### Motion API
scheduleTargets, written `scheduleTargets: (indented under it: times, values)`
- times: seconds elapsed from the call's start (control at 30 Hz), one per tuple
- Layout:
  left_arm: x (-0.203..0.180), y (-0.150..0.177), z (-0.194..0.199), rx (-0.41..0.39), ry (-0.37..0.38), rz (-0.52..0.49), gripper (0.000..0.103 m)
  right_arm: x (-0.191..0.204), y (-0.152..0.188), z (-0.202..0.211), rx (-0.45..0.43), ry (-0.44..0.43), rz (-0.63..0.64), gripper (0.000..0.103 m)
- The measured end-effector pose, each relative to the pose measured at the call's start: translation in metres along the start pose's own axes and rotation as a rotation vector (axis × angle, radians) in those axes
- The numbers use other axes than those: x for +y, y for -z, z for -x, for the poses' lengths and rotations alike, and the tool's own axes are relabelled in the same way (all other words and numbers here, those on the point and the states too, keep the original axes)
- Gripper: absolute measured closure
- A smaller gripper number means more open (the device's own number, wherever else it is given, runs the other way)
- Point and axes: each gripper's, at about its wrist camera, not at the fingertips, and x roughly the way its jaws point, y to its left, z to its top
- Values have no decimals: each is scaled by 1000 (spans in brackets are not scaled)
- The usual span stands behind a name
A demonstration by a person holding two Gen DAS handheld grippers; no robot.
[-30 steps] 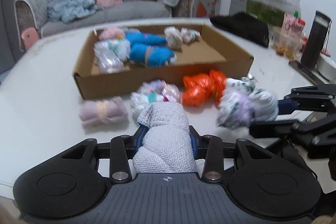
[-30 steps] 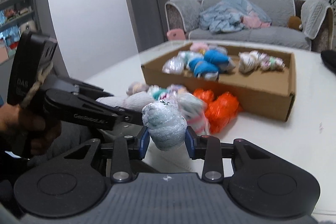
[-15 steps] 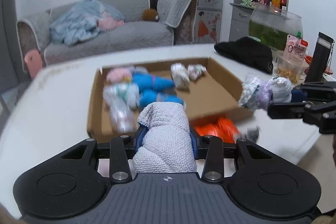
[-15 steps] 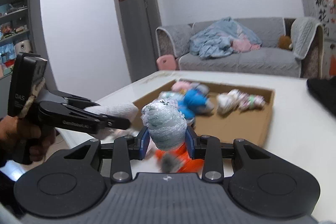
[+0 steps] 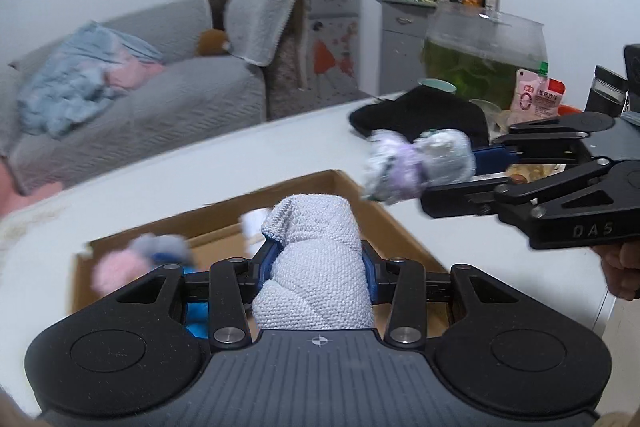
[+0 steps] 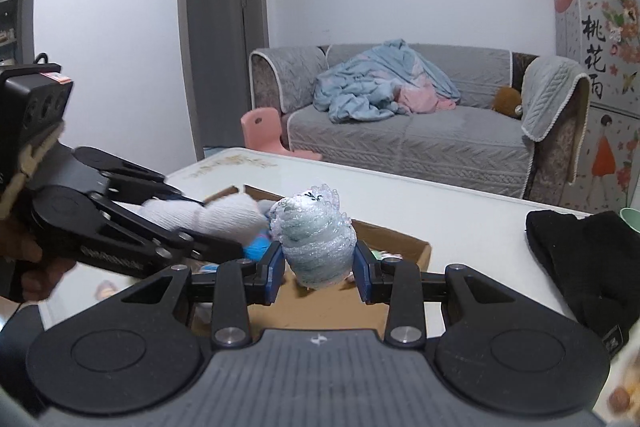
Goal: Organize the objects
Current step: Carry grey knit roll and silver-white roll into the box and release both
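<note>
Left wrist view: left gripper (image 5: 318,263) clamped on a grey knitted roll (image 5: 316,267), held above the open cardboard box (image 5: 384,227). Beneath, white table (image 5: 240,163); beyond, grey sofa (image 5: 160,99) with a blue blanket, shelves, fish tank. Inside the box, blurred pink and blue bundles (image 5: 120,267). To the right, right gripper (image 5: 476,167) level, reaching in sideways, closed on a plastic-wrapped bundle (image 5: 420,163). Right wrist view: same wrapped bundle (image 6: 314,239) pinched upright between blue pads (image 6: 276,269), over the box (image 6: 400,239); black cloth (image 6: 580,259) on the table at right.
</note>
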Motion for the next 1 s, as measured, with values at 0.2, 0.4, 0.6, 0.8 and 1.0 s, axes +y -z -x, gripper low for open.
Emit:
scheduleTargets:
  times: [0.2,0.4,0.6,0.8,1.0]
  values:
    - [6,10,-47,23,29,20,55,-12,10,-22,65,13,13,70]
    - [11,28,-64,83,17,10,55,-16,13,-39,125,-9,29,70]
    - [25,21,-81,111,-18,-4,54,-14,10,-64,188,-17,79,70]
    - [35,14,-90,136,-53,-22,52,-22,7,-84,267,-9,127,70]
    - [35,11,-100,182,-66,-22,48,-17,8,-95,345,8,198,69]
